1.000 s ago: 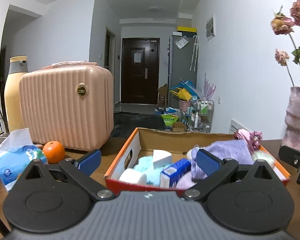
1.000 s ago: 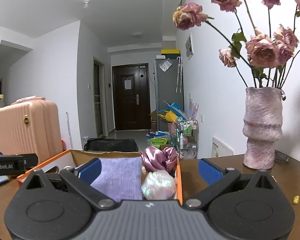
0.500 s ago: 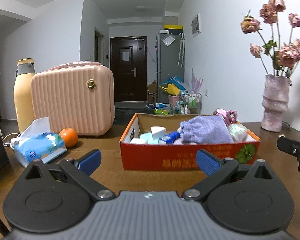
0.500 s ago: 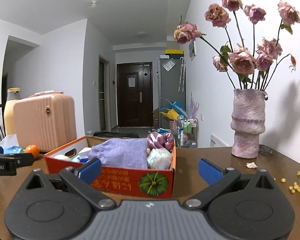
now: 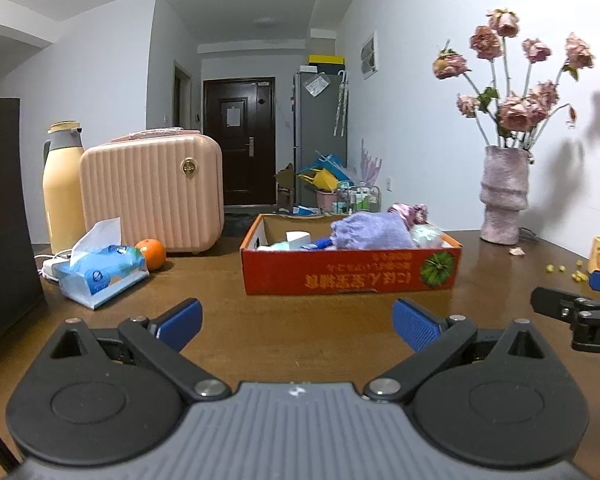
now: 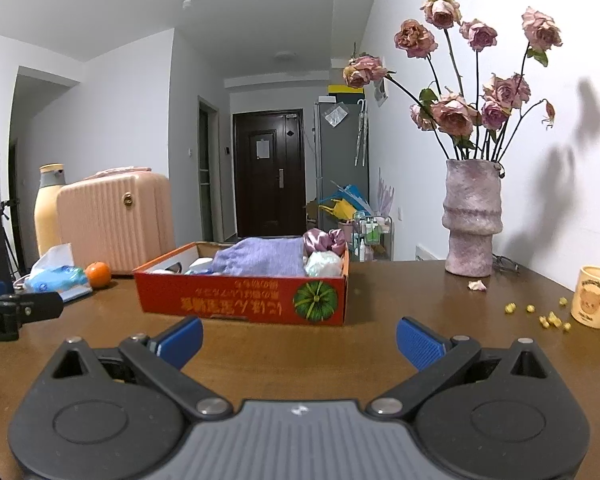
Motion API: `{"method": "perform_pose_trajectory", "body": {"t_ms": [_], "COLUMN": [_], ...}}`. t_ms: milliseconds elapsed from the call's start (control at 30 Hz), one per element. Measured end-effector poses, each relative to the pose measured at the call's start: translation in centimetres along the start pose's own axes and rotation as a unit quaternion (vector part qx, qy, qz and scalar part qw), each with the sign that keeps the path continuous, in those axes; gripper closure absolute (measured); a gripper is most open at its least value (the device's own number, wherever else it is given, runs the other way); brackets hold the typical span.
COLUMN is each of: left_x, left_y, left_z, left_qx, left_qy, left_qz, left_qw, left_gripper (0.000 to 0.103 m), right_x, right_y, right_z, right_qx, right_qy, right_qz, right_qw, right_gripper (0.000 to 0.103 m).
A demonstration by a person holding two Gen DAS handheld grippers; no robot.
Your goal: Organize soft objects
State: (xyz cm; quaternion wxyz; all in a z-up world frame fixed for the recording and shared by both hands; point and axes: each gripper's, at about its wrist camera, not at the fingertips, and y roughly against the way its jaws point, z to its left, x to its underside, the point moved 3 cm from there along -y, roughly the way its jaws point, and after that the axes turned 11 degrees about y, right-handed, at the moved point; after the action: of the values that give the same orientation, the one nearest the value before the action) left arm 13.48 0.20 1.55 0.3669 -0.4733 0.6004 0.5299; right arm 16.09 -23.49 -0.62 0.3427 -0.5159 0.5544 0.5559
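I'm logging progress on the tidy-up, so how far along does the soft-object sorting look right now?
Looks done: the purple towel, pink scrunchie and a pale soft bundle lie in the red box. In hand: nothing; the left hand-held gripper and right hand-held gripper are open and empty. Possibly left: the tissue pack, outside the box.

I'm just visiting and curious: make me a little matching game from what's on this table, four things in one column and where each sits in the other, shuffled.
Things:
1. purple towel
2. orange
3. vase of dried roses
4. bear mug

Places:
A. at the table's far right edge, near scattered yellow crumbs
B. inside the red cardboard box
C. against the white wall, right of the box
D. between the tissue pack and the pink suitcase

Pairs: 1-B, 2-D, 3-C, 4-A
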Motion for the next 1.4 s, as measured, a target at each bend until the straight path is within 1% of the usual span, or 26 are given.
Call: {"method": "perform_pose_trajectory", "body": {"t_ms": [133, 233, 367, 533, 867, 1400], "left_x": [1.6, 2.9, 4.1, 4.2, 4.3, 4.2], "left_y": [3.0, 4.6, 5.7, 6.1, 6.4, 6.4], "left_z": [-0.2, -0.3, -0.2, -0.2, -0.3, -0.4], "left_qx": [0.010, 0.024, 0.032, 0.035, 0.038, 0.039], "left_qy": [-0.002, 0.005, 0.001, 0.006, 0.006, 0.006], "left_qz": [0.000, 0.011, 0.020, 0.020, 0.018, 0.019], "left_qw": [1.0000, 0.9996, 0.9993, 0.9992, 0.9991, 0.9991], "left_gripper": [0.000, 0.000, 0.000, 0.000, 0.000, 0.000], "right_x": [1.0, 1.9, 2.5, 2.7, 2.3, 2.2], "right_y": [2.6, 4.2, 6.1, 7.4, 8.4, 8.3], "right_z": [0.8, 1.3, 1.8, 2.3, 2.7, 2.8], "right_qx": [-0.002, -0.008, -0.012, -0.014, -0.015, -0.016], "right_qy": [0.003, 0.004, 0.008, 0.011, 0.016, 0.016], "right_qz": [0.004, 0.012, 0.012, 0.009, -0.004, -0.006], "right_qw": [1.000, 1.000, 1.000, 1.000, 1.000, 1.000], "right_gripper": [0.000, 0.000, 0.000, 0.000, 0.000, 0.000]}}
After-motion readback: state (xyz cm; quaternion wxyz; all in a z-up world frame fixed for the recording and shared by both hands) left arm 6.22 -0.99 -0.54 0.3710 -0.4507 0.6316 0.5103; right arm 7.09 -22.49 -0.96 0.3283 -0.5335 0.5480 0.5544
